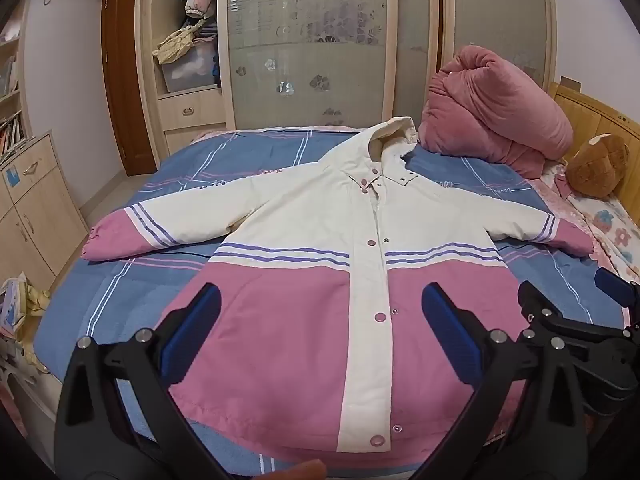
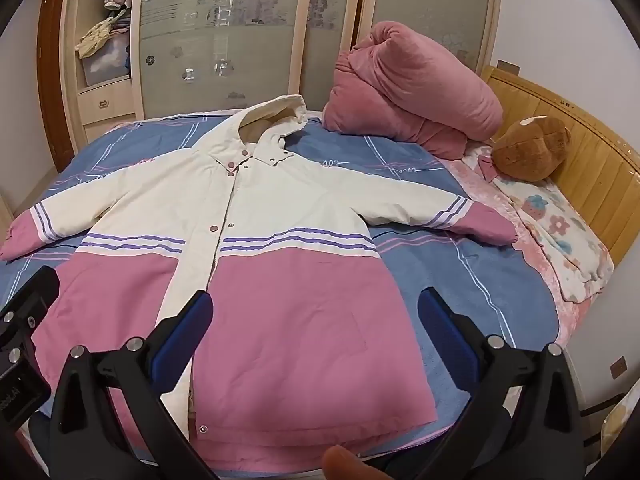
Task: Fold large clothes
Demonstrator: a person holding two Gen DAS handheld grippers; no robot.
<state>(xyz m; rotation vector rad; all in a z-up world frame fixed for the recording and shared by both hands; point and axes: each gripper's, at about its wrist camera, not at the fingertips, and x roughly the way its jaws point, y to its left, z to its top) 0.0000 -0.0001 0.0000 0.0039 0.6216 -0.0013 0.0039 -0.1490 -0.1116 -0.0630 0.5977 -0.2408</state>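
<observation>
Nearest, both tongs hang above the hem end of the coat. The left tongs (image 1: pixel 320 312) stand wide apart and hold nothing; the pink lower half of the coat (image 1: pixel 304 320) shows between their fingers. The right tongs (image 2: pixel 316 320) are just as wide, also holding nothing, with the coat's right front panel between their fingers.

The coat lies front up and flat on the bed (image 2: pixel 472 280), buttoned down its cream middle strip, hem toward the tongs, hood farthest off. The left sleeve (image 1: pixel 132 232) runs out past the left tongs, the right sleeve (image 2: pixel 472 220) past the right tongs.

Folding looks not yet begun. A sound first move would be to go for a sleeve: close on the pink cuff through both layers, lift only a little, and lay it across the chest so the padded cloth does not drag the body askew.

Beyond the hood sits a rolled pink quilt (image 2: pixel 408 88), and right of it a brown cushion (image 2: pixel 532 148) by the headboard.

The hem's nearest edge is cut off by the tongs' bodies, so whether it lies straight cannot be told. A blurred fingertip (image 2: pixel 344 464) intrudes at the bottom of the right view. The coat's back is hidden.
</observation>
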